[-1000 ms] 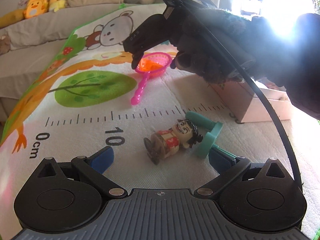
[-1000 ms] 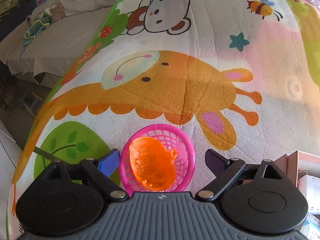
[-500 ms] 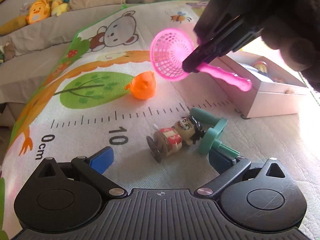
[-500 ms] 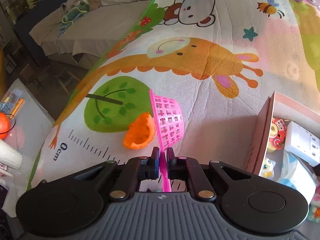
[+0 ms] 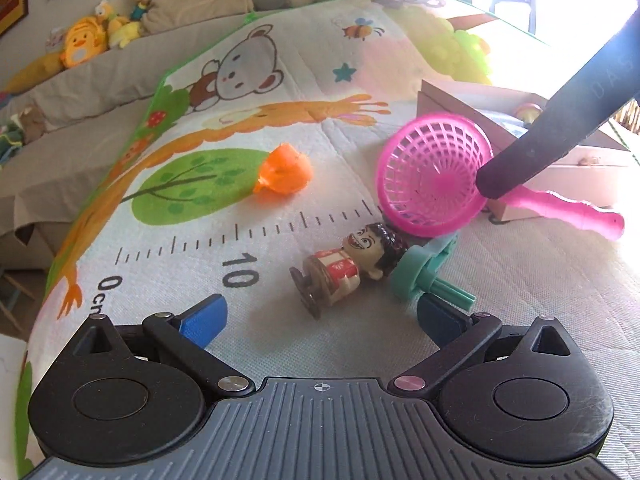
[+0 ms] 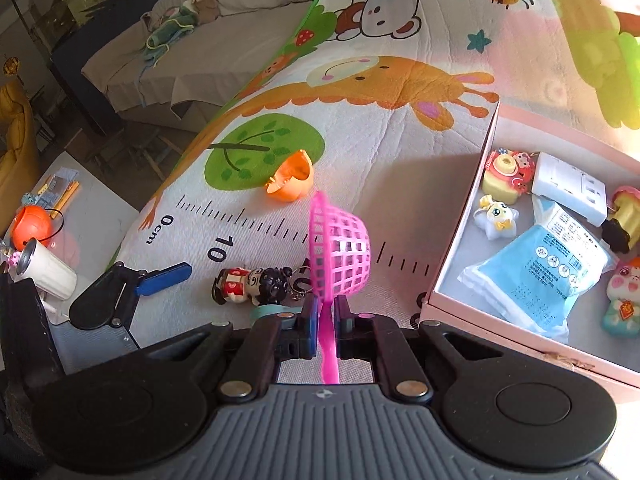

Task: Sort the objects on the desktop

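Two tongs work here: the right tongs [image 6: 325, 322] clench the pink net scoop [image 6: 340, 252] by its handle, aloft beside the pink box [image 6: 460, 264]; the left tongs [image 5: 316, 316] gape over the figurine [image 5: 348, 268]. Carrying it level over the rim before releasing seems wisest.

Glossy pink plastic on the mesh scoop [image 5: 430, 184], translucent orange plastic on the shell toy [image 5: 285, 174] at centre left, quilted matt cloth across the play mat [image 5: 280, 128], smooth pink card box [image 6: 460, 264] at right.
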A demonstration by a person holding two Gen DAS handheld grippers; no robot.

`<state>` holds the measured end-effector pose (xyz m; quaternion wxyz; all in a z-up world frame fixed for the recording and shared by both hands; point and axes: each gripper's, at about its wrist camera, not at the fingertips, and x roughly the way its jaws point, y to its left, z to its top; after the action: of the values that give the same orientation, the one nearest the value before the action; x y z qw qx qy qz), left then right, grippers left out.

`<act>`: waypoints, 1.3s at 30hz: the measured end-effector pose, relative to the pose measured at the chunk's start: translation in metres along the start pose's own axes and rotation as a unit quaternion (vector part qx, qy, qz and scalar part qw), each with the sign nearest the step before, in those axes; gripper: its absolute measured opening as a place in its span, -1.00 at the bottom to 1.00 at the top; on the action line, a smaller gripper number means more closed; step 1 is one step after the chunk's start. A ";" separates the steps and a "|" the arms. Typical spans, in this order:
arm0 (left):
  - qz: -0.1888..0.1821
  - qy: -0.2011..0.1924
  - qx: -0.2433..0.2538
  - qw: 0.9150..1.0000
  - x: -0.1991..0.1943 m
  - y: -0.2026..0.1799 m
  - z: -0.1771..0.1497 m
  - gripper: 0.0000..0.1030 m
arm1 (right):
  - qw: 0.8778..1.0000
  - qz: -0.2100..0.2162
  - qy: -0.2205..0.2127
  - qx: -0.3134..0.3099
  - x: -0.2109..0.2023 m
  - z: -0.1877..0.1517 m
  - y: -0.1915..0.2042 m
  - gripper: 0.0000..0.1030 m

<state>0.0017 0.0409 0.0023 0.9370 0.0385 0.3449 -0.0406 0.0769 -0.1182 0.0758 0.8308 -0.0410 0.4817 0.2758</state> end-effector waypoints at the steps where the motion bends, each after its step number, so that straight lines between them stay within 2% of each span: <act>1: -0.001 0.001 -0.001 1.000 0.000 0.001 0.001 1.00 | 1.000 -0.005 -0.006 -0.005 -0.001 -0.004 0.001 -0.58; 2: -0.001 0.003 -0.005 1.000 0.001 0.002 0.002 1.00 | 1.000 -0.004 -0.012 -0.009 -0.003 -0.008 0.003 -0.41; 6: -0.004 0.011 -0.025 1.000 0.006 0.011 0.005 1.00 | 0.999 -0.015 -0.036 -0.034 -0.008 -0.028 0.010 -0.17; 8: 0.010 0.009 -0.025 1.000 0.009 0.013 0.007 1.00 | 0.997 -0.034 -0.047 -0.055 -0.009 -0.044 0.015 0.09; 14: 0.054 0.012 -0.045 0.997 0.016 0.025 0.015 1.00 | 0.994 -0.048 -0.052 -0.085 0.007 -0.078 0.027 0.39; 19: 0.071 0.006 -0.062 0.996 0.011 0.036 0.020 1.00 | 0.992 -0.044 -0.068 -0.094 0.030 -0.078 0.041 0.49; 22: 0.070 -0.003 -0.067 0.995 0.003 0.041 0.023 1.00 | 0.991 -0.044 -0.082 -0.092 0.045 -0.069 0.047 0.49; 24: 0.067 -0.006 -0.069 0.995 -0.001 0.043 0.024 1.00 | 0.990 -0.046 -0.089 -0.097 0.050 -0.064 0.050 0.38; 26: 0.063 -0.006 -0.070 0.996 -0.004 0.043 0.024 1.00 | 0.990 -0.044 -0.093 -0.095 0.052 -0.059 0.051 0.02; 29: 0.052 -0.007 -0.071 0.996 -0.008 0.040 0.023 1.00 | 0.990 -0.046 -0.095 -0.093 0.050 -0.060 0.049 -0.32; 32: 0.041 -0.009 -0.065 0.997 -0.009 0.033 0.022 1.00 | 0.990 -0.054 -0.093 -0.093 0.041 -0.067 0.043 -0.48; 39: 0.023 -0.003 -0.048 0.999 -0.008 0.018 0.019 1.00 | 0.989 -0.087 -0.097 -0.072 0.016 -0.093 0.017 -0.50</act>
<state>0.0093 0.0577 0.0230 0.9396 0.0009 0.3423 -0.0022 0.0022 -0.1279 0.0162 0.8893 -0.1155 0.3726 0.2388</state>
